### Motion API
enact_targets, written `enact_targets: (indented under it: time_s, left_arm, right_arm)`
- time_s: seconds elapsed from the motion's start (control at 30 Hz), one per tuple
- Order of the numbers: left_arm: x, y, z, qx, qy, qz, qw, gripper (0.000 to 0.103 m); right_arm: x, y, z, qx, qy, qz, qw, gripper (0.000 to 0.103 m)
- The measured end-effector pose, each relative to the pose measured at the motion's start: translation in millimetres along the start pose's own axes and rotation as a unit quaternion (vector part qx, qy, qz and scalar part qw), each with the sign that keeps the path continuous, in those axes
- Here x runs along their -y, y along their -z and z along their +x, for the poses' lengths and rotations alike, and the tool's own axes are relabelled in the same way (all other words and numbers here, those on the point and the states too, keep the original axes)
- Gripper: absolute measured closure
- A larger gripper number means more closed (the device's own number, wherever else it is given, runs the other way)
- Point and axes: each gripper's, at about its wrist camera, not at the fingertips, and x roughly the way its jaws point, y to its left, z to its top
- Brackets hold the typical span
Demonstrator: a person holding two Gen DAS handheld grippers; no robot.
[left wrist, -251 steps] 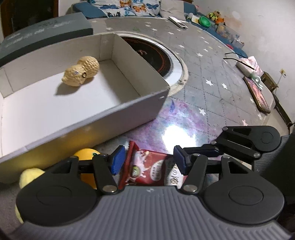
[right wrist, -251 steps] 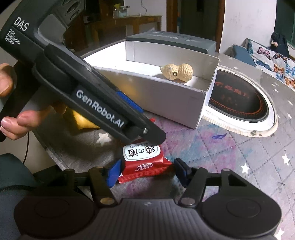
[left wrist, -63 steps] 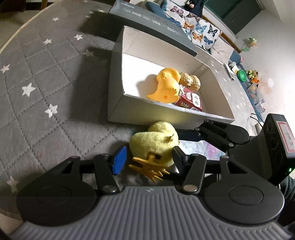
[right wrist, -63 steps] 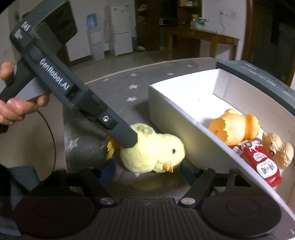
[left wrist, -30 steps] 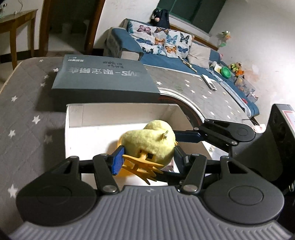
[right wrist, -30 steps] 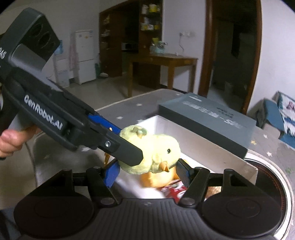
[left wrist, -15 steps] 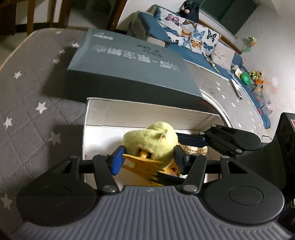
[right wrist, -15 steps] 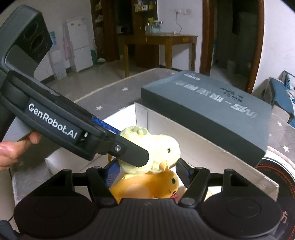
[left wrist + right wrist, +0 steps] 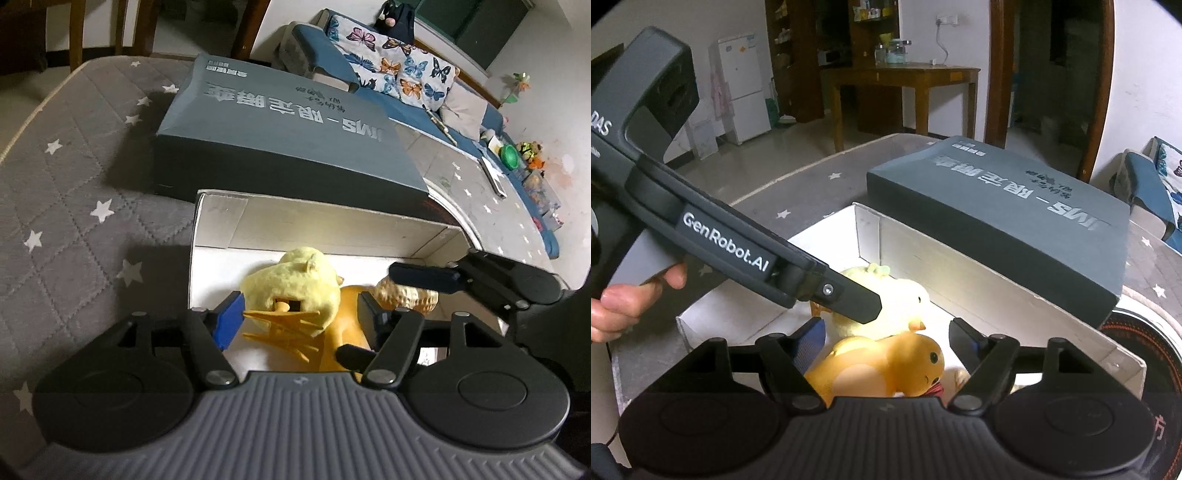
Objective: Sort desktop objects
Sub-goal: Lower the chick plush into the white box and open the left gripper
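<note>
A yellow plush chick [image 9: 295, 284] lies in the white open box [image 9: 314, 225], resting on an orange rubber duck [image 9: 347, 314]; both show in the right wrist view, chick [image 9: 905, 299] and duck [image 9: 886, 365]. A peanut toy [image 9: 410, 299] lies beside them. My left gripper [image 9: 299, 321] is open, its fingers on both sides of the chick with gaps. My right gripper [image 9: 886, 336] is open above the duck and empty.
A grey box lid [image 9: 288, 125] lies flat behind the white box, also seen in the right wrist view [image 9: 1015, 199]. The table has a grey quilted star cloth [image 9: 66, 184]. A dark round hob [image 9: 1145, 350] sits at the right.
Both grippers lowered the chick into the box and the left fingers have spread off it. The right gripper has also opened wider.
</note>
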Motion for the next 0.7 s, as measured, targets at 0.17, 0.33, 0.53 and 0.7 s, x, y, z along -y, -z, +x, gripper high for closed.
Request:
enact_targets:
  time_s: [0.17, 0.33, 0.53, 0.7]
  left_arm:
    - [12.0, 8.4, -15.2, 0.017, -0.015, 0.015, 0.9996, 0.025]
    - [30.6, 18.5, -31.1, 0.042, -0.051, 0.043, 0.9969, 0.016]
    - [46.9, 31.0, -45.6, 0.072, -0.090, 0.059, 0.9916, 0.007]
    - [58.2, 39.6, -57.1, 0.094, -0.108, 0.067, 0.9874, 0.007]
  right_arm:
    - [-3.9, 3.3, -17.7, 0.014, 0.007, 0.006, 1.000, 0.021]
    - [-7.8, 9.6, -34.6, 0.021, 0.020, 0.017, 0.999, 0.020]
    - [-11.4, 19.2, -48.6, 0.023, 0.042, 0.039, 0.998, 0.016]
    - [-10.9, 27.5, -61.3, 0.024, 0.061, 0.061, 0.996, 0.014]
